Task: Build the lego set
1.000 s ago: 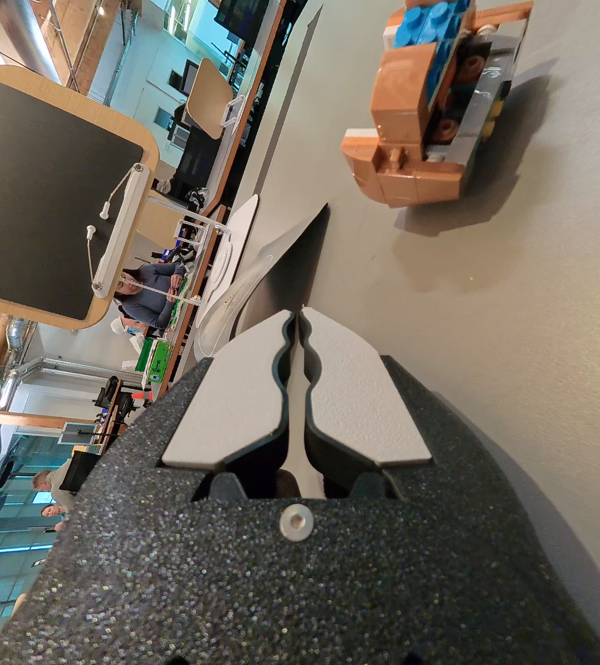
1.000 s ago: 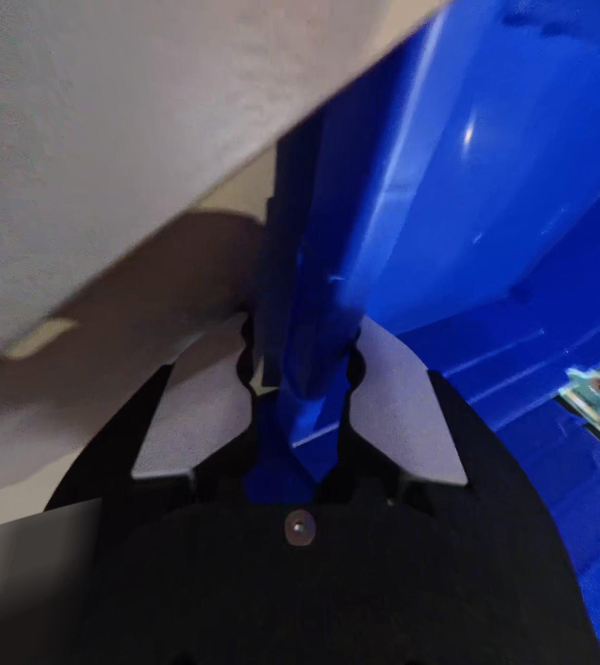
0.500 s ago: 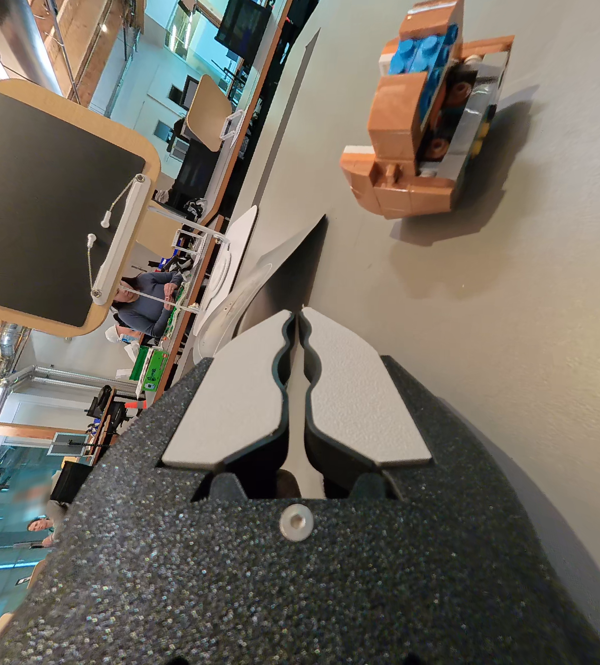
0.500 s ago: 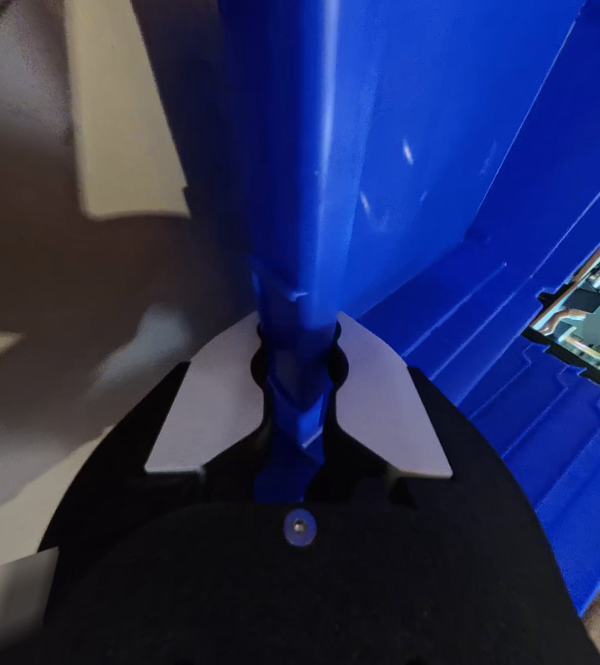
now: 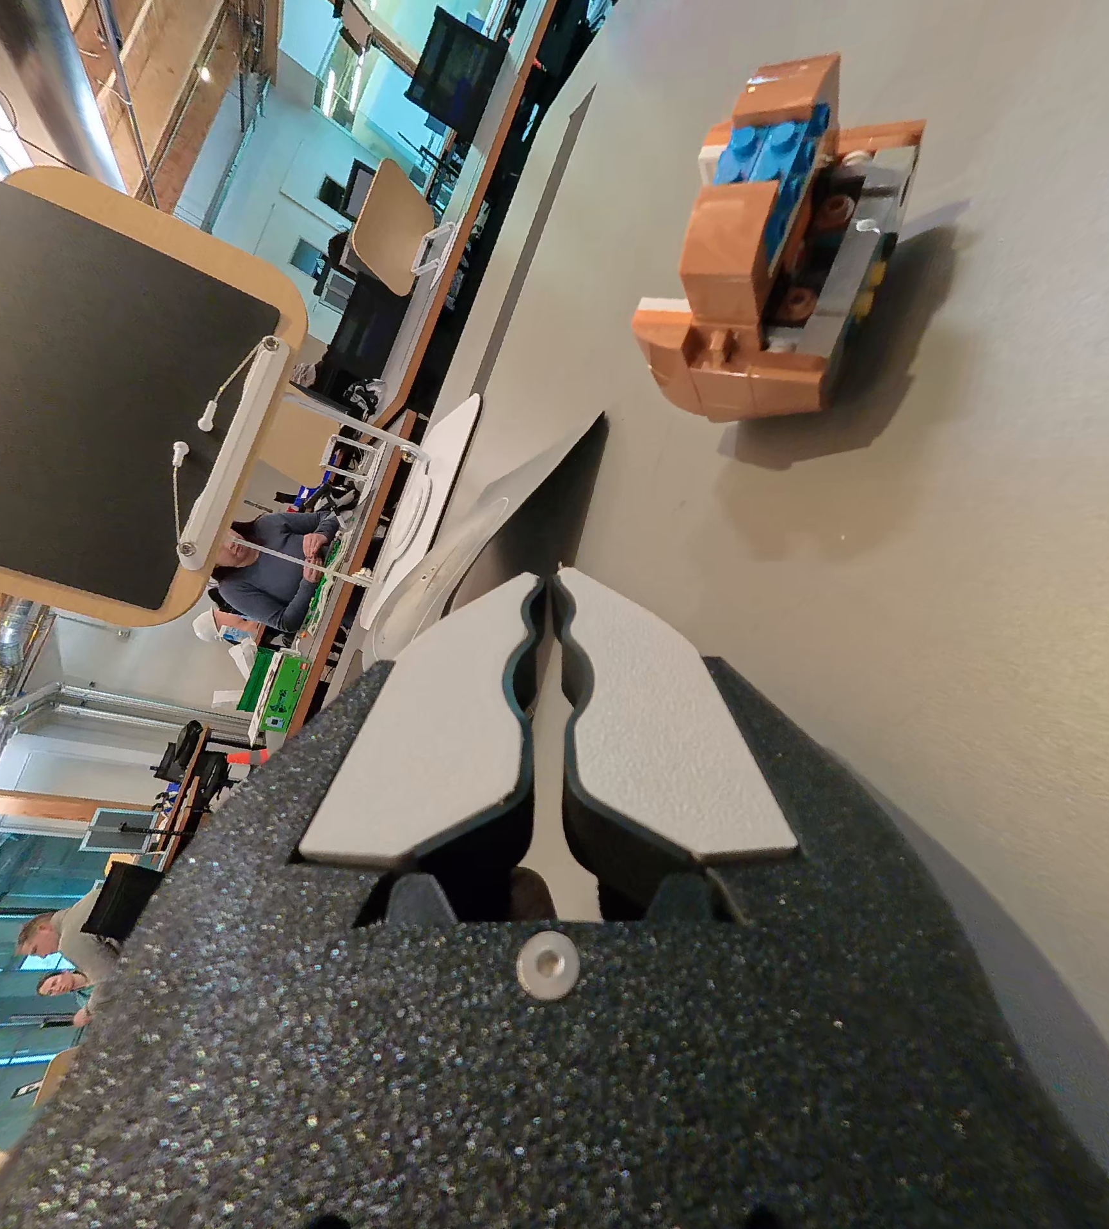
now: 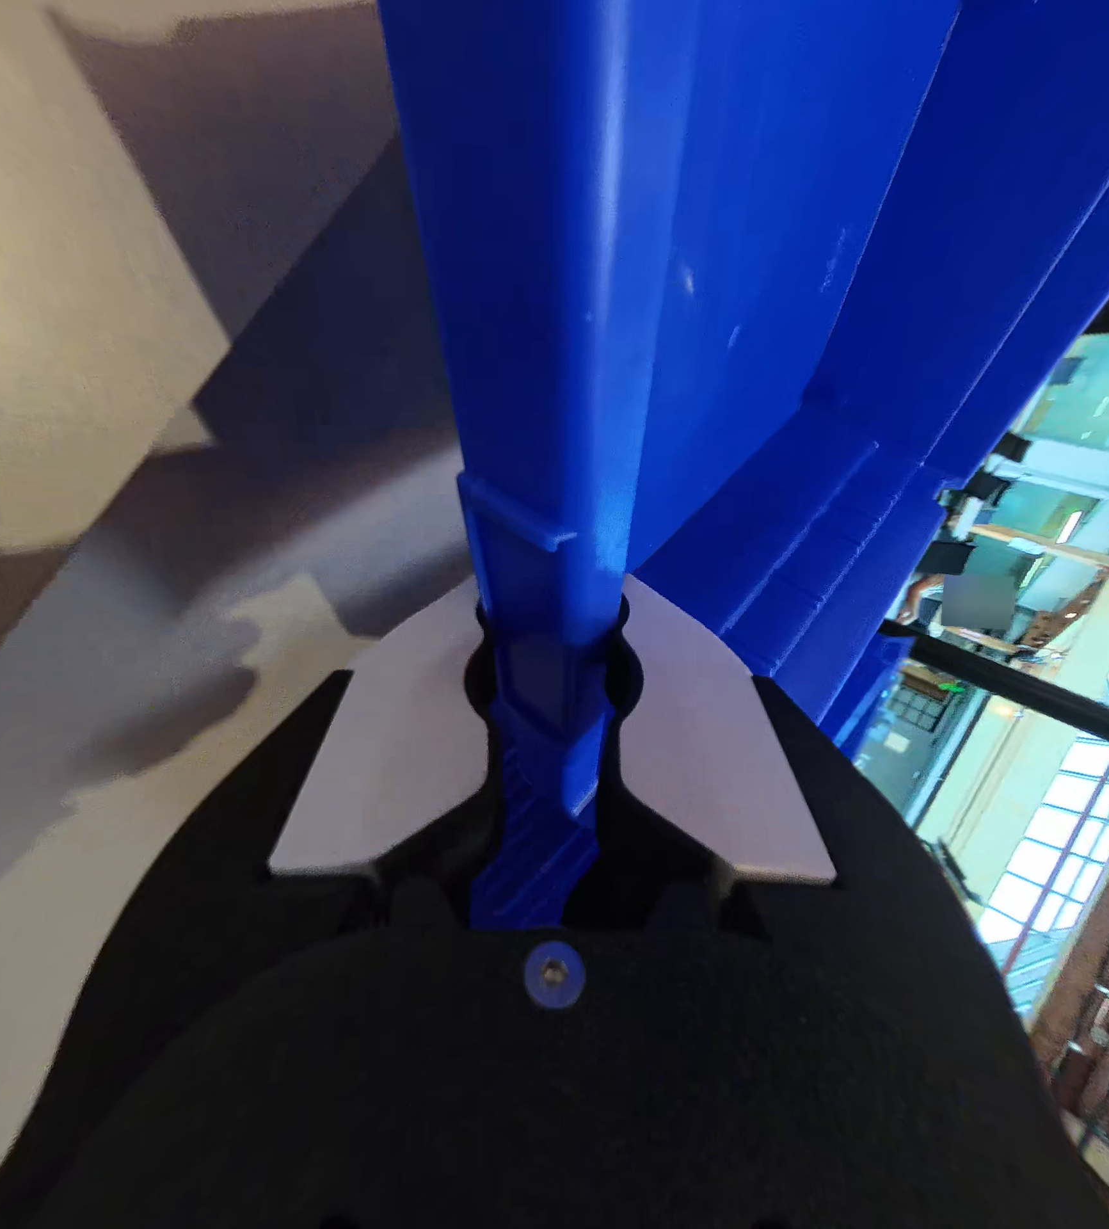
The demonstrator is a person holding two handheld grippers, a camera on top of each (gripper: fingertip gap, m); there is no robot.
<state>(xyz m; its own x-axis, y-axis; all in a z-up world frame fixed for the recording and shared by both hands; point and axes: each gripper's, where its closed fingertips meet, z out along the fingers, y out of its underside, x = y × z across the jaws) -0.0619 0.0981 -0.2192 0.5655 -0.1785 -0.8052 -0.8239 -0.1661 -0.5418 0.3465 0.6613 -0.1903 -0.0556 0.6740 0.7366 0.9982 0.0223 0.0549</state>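
My left gripper has its jaws together with nothing between them, only a thin slit showing. It hangs low over the grey bench, with the camera rolled so the bench runs up the right side of the view. The lego model, the landmark here, sits on the bench well ahead of that gripper and off to its right, apart from it. It is mostly brown, with blue studded bricks on top and dark and clear parts along its far side; its shadow falls on the bench beside it. Left of the model, past the bench edge, a black board with a wooden rim stands in the room.

My right gripper is clamped on the rim of a blue bin, whose wall fills the view ahead. The model is not visible there.
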